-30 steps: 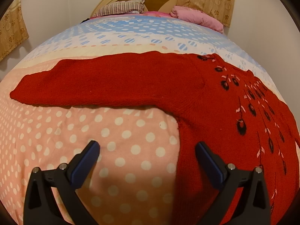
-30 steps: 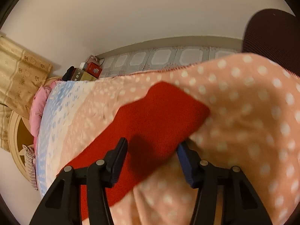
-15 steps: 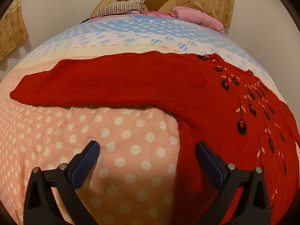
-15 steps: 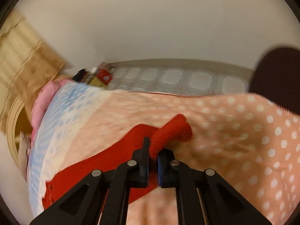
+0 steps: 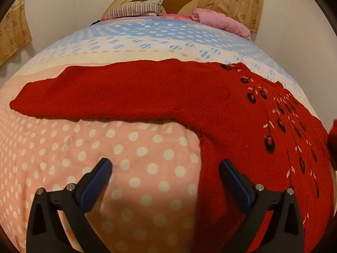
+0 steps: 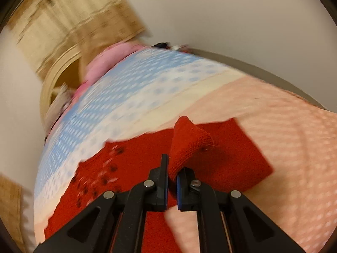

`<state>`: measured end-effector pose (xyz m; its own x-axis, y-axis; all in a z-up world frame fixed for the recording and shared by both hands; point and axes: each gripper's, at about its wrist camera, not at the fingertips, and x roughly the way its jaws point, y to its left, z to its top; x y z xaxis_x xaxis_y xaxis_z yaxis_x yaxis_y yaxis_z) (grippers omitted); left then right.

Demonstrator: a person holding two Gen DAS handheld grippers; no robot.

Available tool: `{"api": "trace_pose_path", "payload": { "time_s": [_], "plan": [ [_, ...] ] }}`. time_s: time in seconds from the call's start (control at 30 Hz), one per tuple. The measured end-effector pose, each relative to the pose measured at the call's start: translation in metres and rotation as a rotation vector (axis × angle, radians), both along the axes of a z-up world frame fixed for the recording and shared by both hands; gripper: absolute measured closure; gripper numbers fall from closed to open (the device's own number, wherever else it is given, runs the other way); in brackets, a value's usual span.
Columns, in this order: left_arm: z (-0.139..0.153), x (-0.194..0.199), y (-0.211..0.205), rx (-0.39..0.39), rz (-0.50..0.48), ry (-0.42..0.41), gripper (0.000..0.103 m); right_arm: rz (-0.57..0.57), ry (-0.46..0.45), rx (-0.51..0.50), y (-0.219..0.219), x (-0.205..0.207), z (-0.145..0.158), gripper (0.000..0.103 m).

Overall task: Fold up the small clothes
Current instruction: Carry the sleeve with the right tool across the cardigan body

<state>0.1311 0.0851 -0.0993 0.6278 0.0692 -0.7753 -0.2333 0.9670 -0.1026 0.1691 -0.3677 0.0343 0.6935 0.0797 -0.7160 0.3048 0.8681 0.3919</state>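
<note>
Status: fold at early stage, est. first move only. The red sweater (image 5: 242, 126) lies front-up on the dotted bedspread (image 5: 130, 160), body toward the foot end of the bed, neck end toward the pink pillow (image 5: 221, 21). Left sleeve (image 5: 118, 92) is fully extended, flat, pointing away from the sweater body; no fold applied to it. Left gripper (image 5: 164, 181) is released: jaws spread wide, nothing between them, hovering above the bedspread just beside the sweater's side edge, w/ its right finger over the knit; contact w/ fabric cannot be confirmed. Right gripper (image 6: 172, 174) is clenched on the cuff (image 6: 189, 145) of the right sleeve: jaws nearly closed w/ the knit pinched between them, cuff end standing up off the sweater and curled over, raised above the rest of that sleeve, which lies on the bedspread on the opposite side of the sweater body from the left sleeve. Right wrist view is heavily motion-blurred, so finer detail (how deep the grip is, exact lay of the sleeve) is not readable. Done, as far as visible: sweater spread out; right cuff picked up. Remaining, by judgement: carry right sleeve in across the sweater body; same for left sleeve; then fold body hem-to-neck, approx. in half or thirds; smooth. No completed crease is visible in either view. Hem end of the sweater is mostly out of frame; its condition cannot be told.
</note>
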Motion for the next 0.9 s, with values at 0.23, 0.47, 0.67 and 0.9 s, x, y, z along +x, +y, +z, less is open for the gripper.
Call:
{"api": "trace_pose_path", "payload": {
  "time_s": [0.23,0.47,0.67,0.9],
  "plan": [
    [0.001,-0.002,0.002,-0.017,-0.001,-0.009,0.0,0.168,-0.026,0.009,0.116,0.016,-0.004,0.098],
    [0.003,-0.005,0.006,-0.041,-0.002,-0.024,0.0,0.303,-0.014,-0.013,0.21,0.031,-0.023,0.098],
    [0.004,-0.008,0.008,-0.065,0.001,-0.038,0.0,0.424,-0.008,-0.05,0.27,0.032,-0.041,0.098],
    [0.004,-0.007,0.009,-0.075,0.003,-0.043,0.0,0.535,0.014,-0.032,0.313,0.035,-0.062,0.098]
  ]
}}
